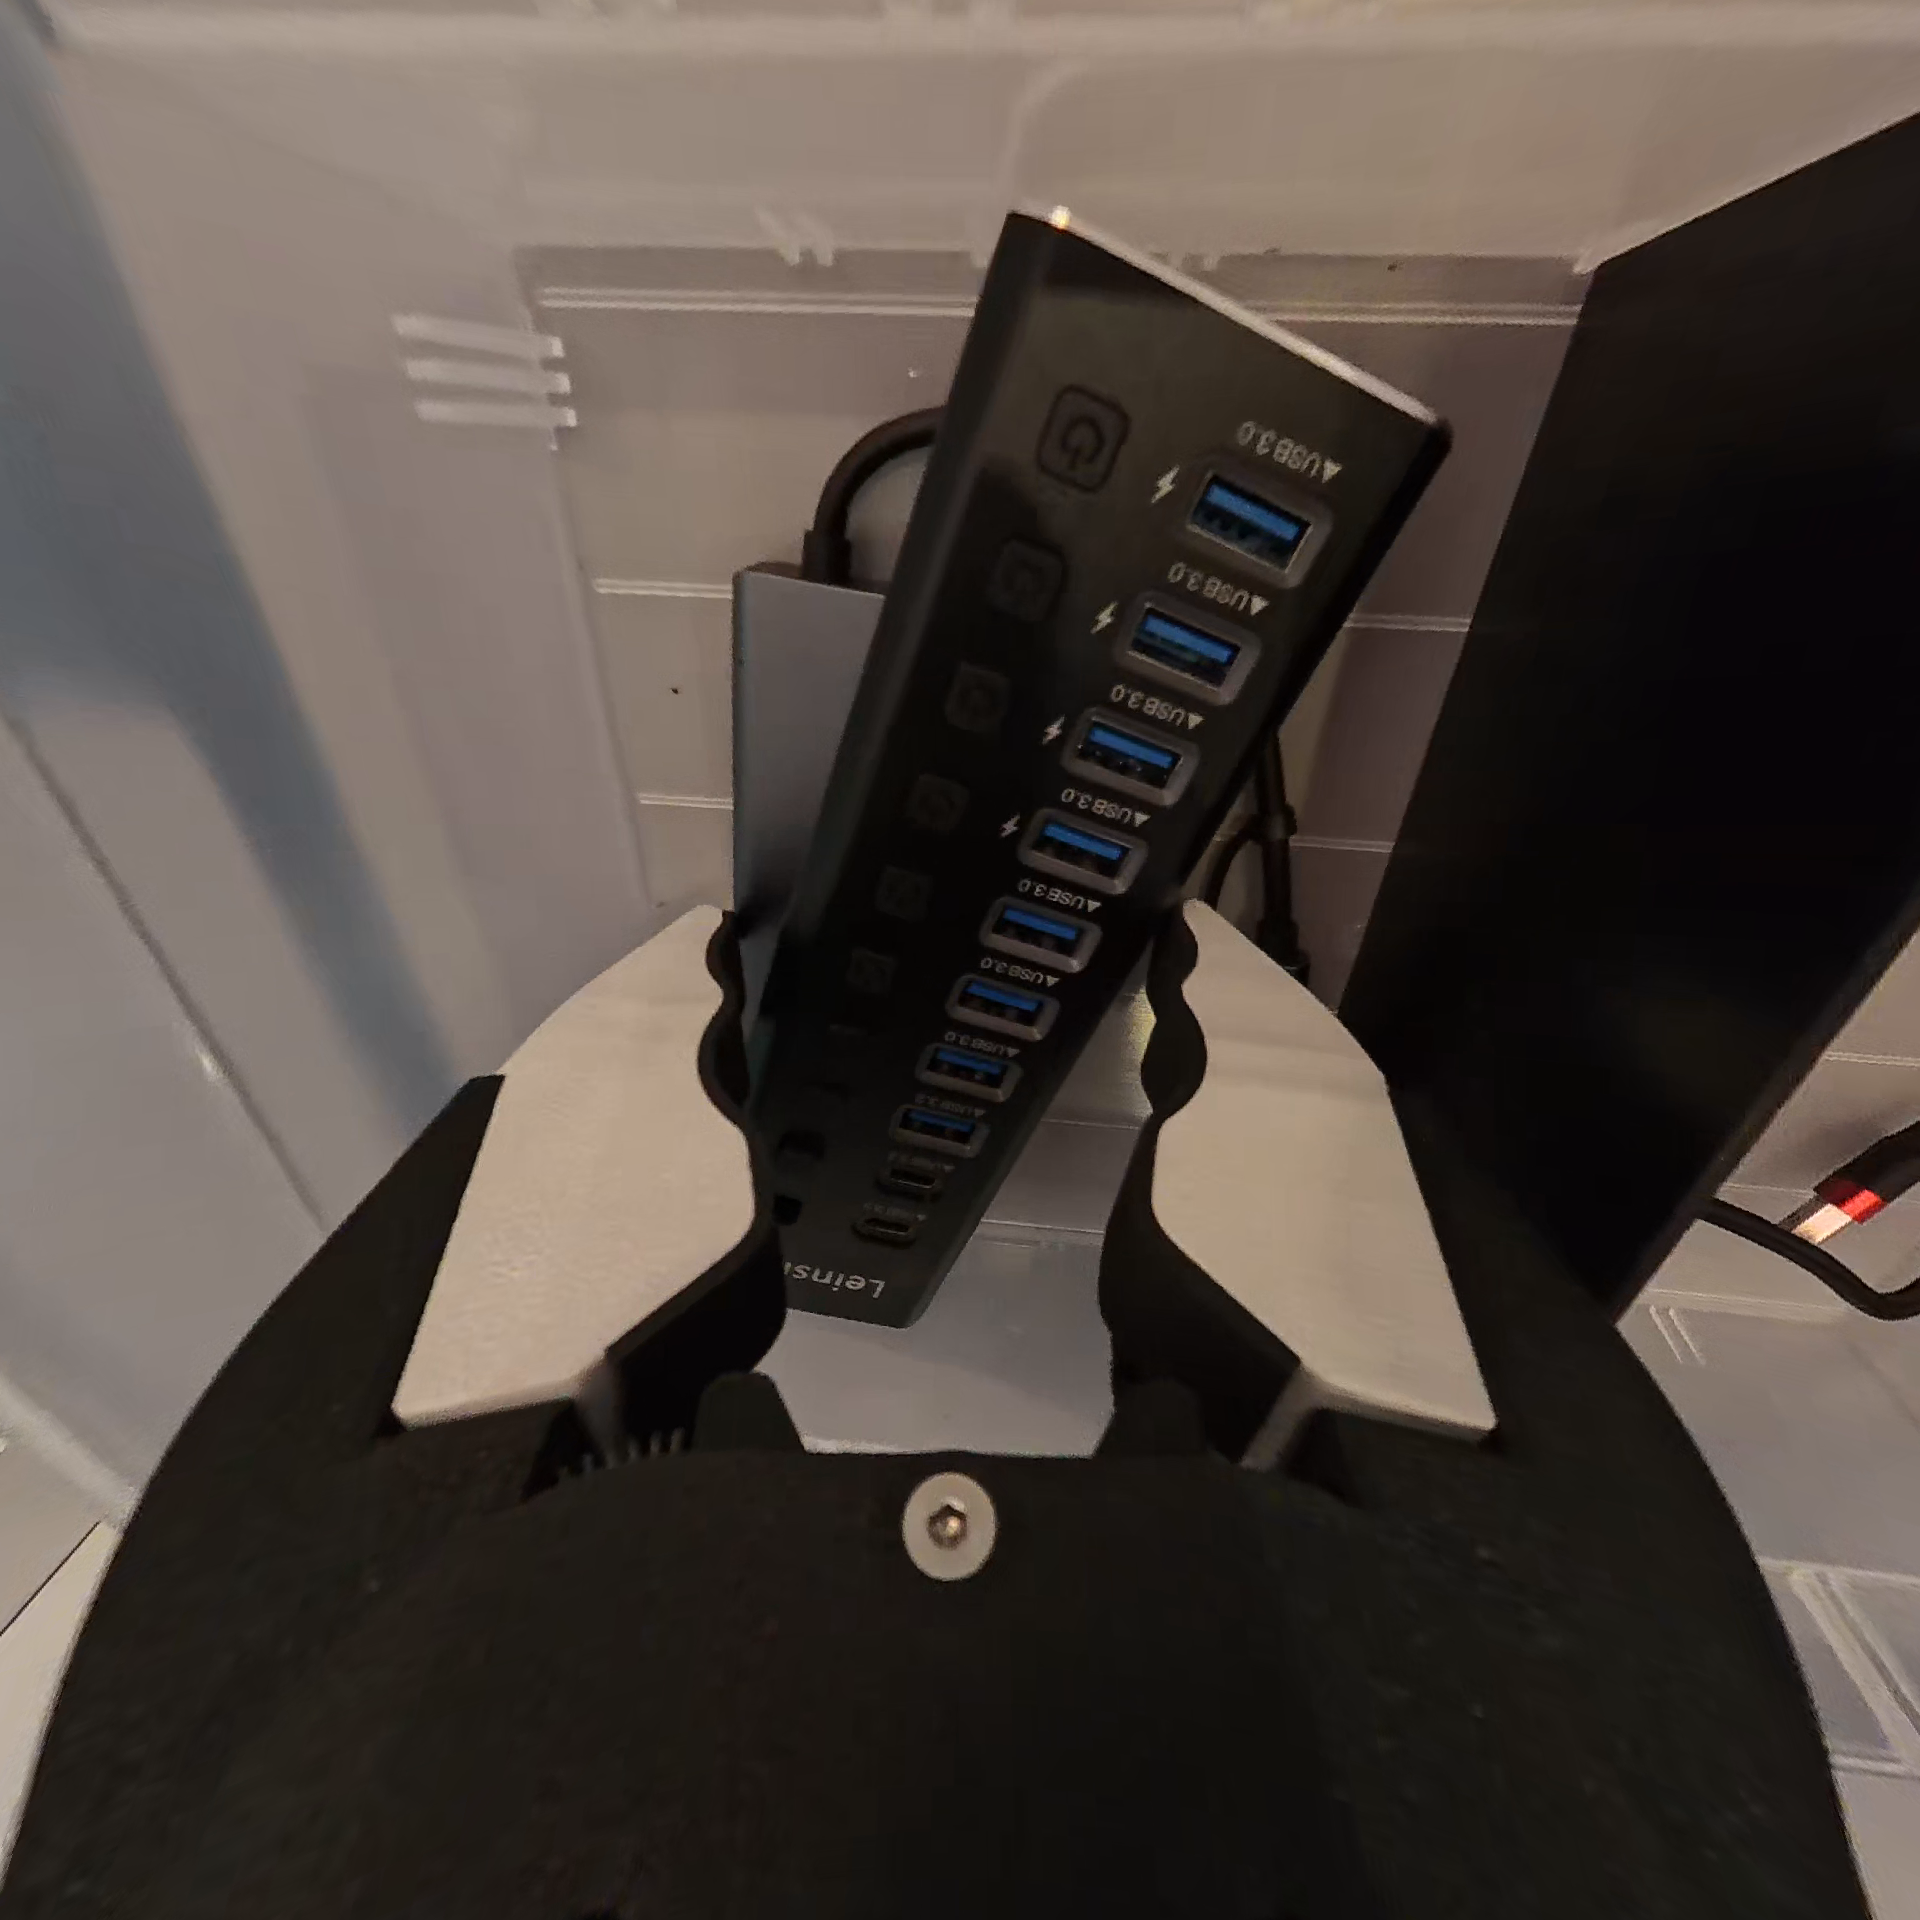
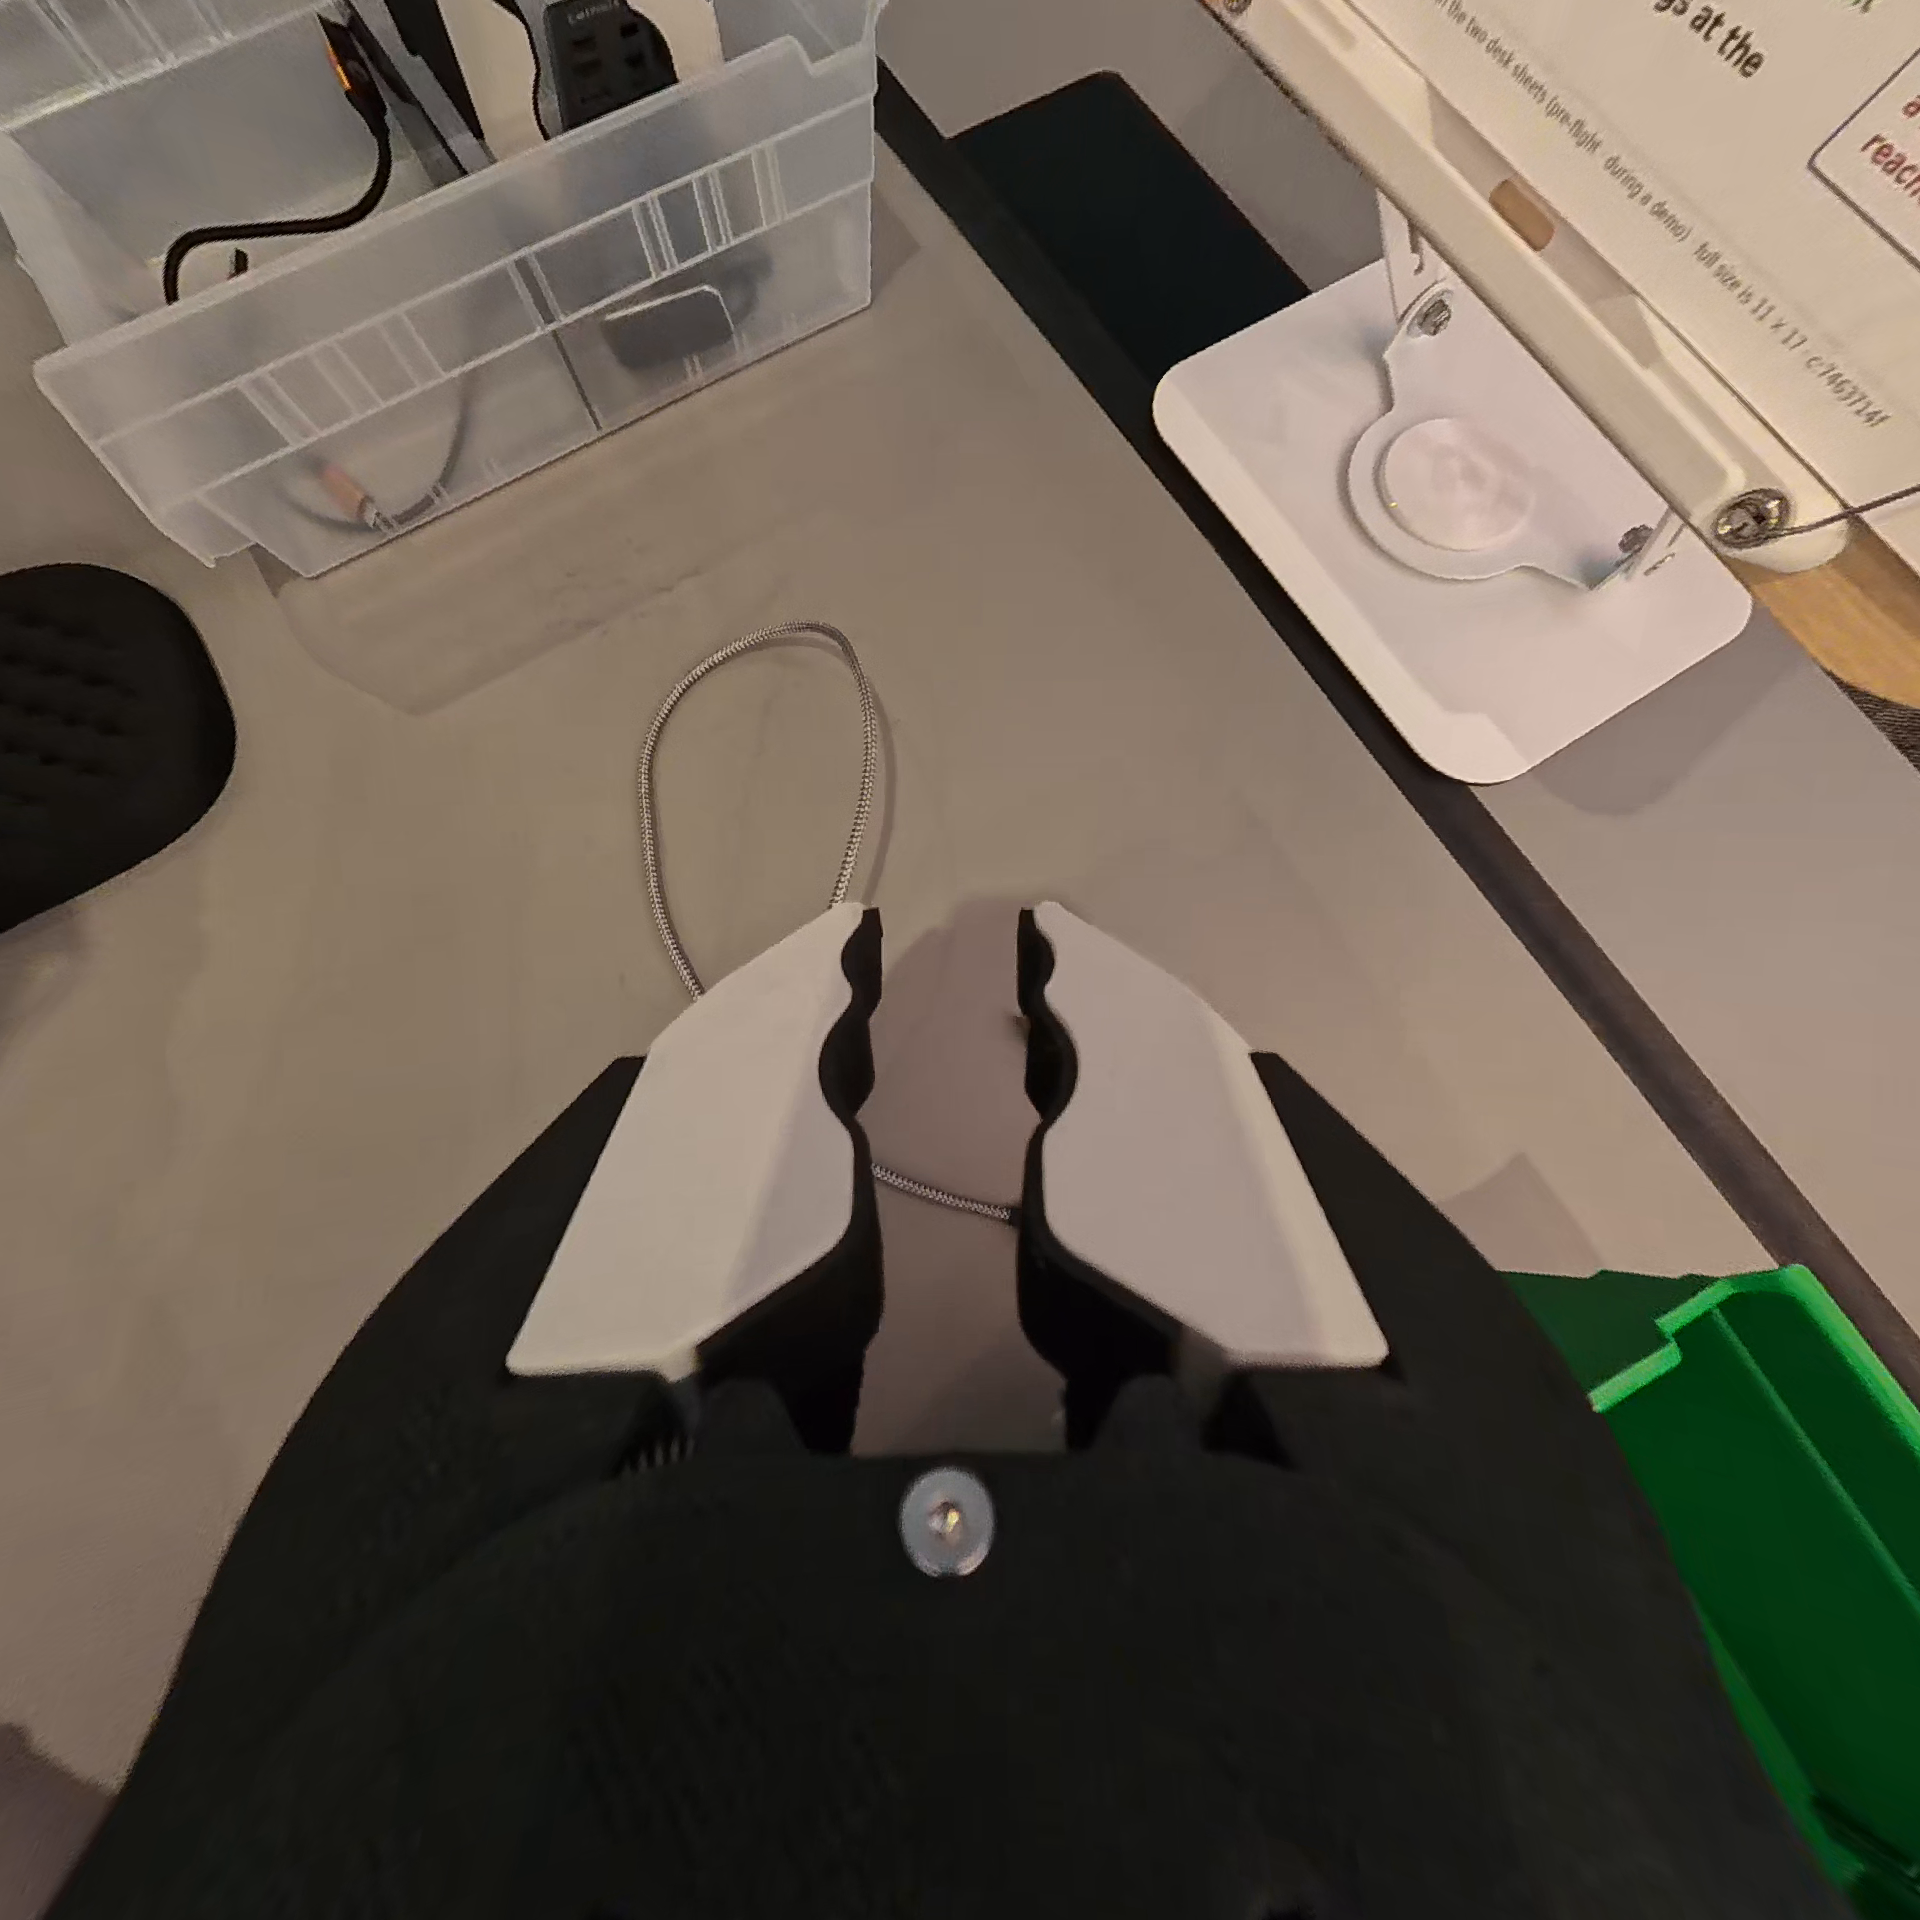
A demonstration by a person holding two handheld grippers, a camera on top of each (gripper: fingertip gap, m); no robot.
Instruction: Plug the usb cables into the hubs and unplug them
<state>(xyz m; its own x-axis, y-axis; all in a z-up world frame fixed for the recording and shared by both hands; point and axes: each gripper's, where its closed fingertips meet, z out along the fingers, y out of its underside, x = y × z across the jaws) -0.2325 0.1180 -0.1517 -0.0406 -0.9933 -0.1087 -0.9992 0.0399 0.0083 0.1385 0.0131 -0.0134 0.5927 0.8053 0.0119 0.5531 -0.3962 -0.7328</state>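
Judging from both views, the fetching step is in hand: a hub is being secured and a cable approached. The black hub (image 1: 1091, 810) is pinched between the fingers of the left gripper (image 1: 951, 997) near its lower end, tilted, with its row of blue ports (all empty) running up beyond the fingertips, inside a clear bin (image 1: 312, 520). The right gripper (image 2: 951, 961) is held over the table (image 2: 416, 935) with fingers parted a little, nothing between the tips; the braided cable (image 2: 758, 727) is looped just ahead and passes under the fingers. Next, the cable's plug, hidden here, probably needs to be found and pinched squarely.
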